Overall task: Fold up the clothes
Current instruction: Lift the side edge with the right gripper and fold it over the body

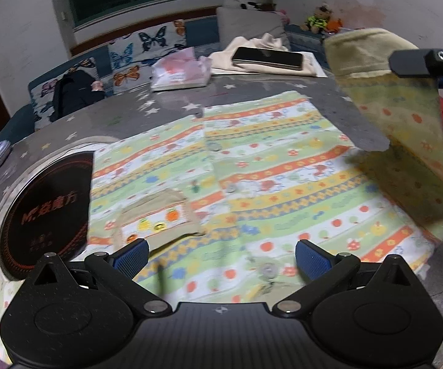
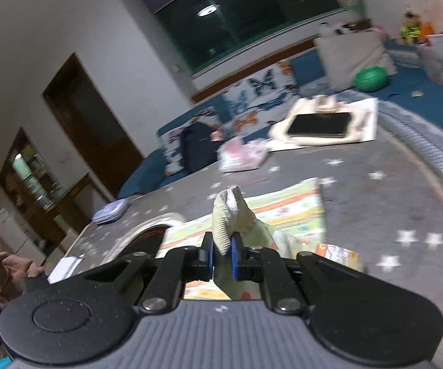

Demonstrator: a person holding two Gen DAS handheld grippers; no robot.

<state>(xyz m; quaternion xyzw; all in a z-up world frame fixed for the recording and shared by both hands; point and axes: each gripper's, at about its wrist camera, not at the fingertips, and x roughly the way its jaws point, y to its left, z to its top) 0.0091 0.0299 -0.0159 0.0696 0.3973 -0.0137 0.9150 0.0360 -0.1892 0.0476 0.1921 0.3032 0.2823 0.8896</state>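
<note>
A child's striped shirt (image 1: 252, 178) with fruit and flower prints lies flat on the grey star-print table (image 1: 166, 104), buttons up its middle and a pocket (image 1: 156, 218) near my left gripper. My left gripper (image 1: 221, 261) hovers open just above the shirt's near edge, nothing between its blue pads. My right gripper (image 2: 223, 256) is shut on the ribbed cuff (image 2: 226, 215) of the shirt's sleeve. In the left wrist view that sleeve (image 1: 399, 117) hangs lifted at the right, pinched by the right gripper (image 1: 412, 61).
A round black induction hob (image 1: 46, 212) is set into the table, partly under the shirt's left side. At the far edge lie a pink tissue pack (image 1: 179, 73) and a dark tablet (image 1: 267, 58) on cream cloth. A sofa with butterfly cushions (image 1: 141, 52) stands behind.
</note>
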